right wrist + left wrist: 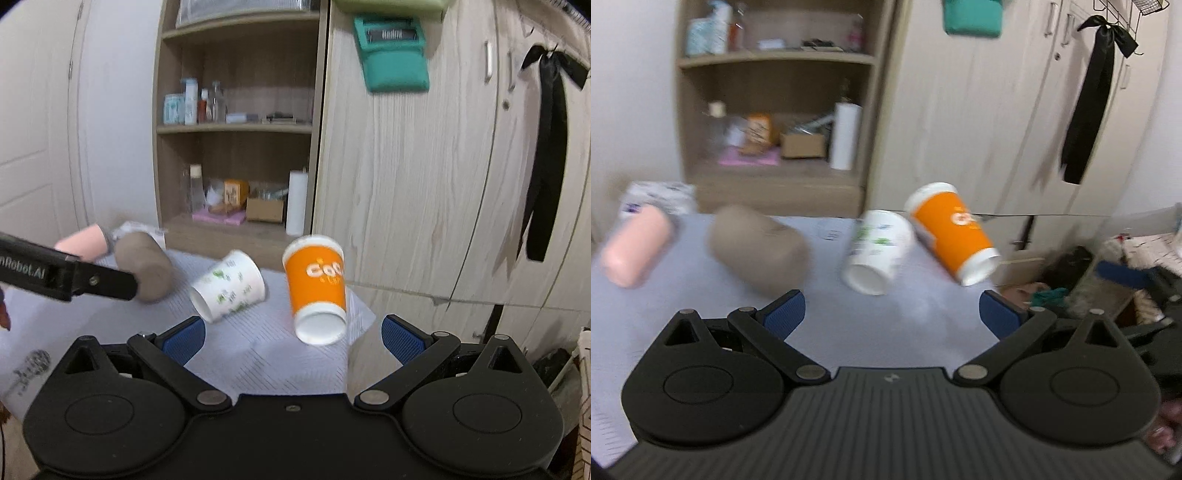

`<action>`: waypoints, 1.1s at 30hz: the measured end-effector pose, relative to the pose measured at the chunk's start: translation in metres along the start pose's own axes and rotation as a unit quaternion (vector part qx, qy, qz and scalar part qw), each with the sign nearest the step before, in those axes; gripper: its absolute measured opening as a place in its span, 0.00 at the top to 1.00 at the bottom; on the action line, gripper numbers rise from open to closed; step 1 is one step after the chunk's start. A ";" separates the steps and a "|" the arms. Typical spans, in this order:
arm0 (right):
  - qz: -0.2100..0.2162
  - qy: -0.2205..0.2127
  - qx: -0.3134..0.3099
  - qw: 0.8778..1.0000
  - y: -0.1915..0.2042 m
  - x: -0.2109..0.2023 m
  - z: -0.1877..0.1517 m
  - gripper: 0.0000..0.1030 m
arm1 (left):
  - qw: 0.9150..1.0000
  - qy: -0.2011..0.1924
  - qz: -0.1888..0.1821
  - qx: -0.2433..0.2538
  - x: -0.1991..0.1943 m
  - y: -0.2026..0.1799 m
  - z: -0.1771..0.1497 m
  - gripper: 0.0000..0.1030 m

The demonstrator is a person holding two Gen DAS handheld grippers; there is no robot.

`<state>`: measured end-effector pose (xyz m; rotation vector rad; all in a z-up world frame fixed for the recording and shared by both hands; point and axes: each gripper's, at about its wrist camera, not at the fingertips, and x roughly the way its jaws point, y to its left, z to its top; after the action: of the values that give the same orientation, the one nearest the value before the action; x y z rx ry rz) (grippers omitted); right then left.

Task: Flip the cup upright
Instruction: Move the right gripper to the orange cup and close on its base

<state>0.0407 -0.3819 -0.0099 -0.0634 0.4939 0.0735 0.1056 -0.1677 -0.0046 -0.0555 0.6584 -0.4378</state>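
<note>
Several paper cups lie on their sides on the white table cloth (916, 314): a pink cup (637, 245), a brown cup (759, 253), a white cup with green print (877, 251) and an orange cup (955, 236). My left gripper (892, 315) is open and empty, just short of the white cup. In the right wrist view the orange cup (317, 288) lies ahead of my open, empty right gripper (291, 338). The white cup (229, 286), brown cup (146, 269) and pink cup (83, 242) lie to its left. The left gripper's black body (66, 275) shows at the left.
A wooden shelf unit (236, 129) with bottles, boxes and a paper roll stands behind the table. Pale cupboard doors (424, 184) with a hanging black ribbon (546, 158) are at the right. The orange cup lies near the cloth's right edge (364, 314). Clutter (1108, 266) lies right of the table.
</note>
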 end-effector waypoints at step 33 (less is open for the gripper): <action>0.065 0.105 0.061 0.991 -0.052 0.168 0.002 0.32 | 0.990 0.060 -0.061 -0.113 0.119 -0.008 0.023 0.09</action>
<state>0.1940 -0.4246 -0.0856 0.0813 0.7110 0.1661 0.1999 -0.2252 -0.0541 -0.2883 0.8239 -0.4854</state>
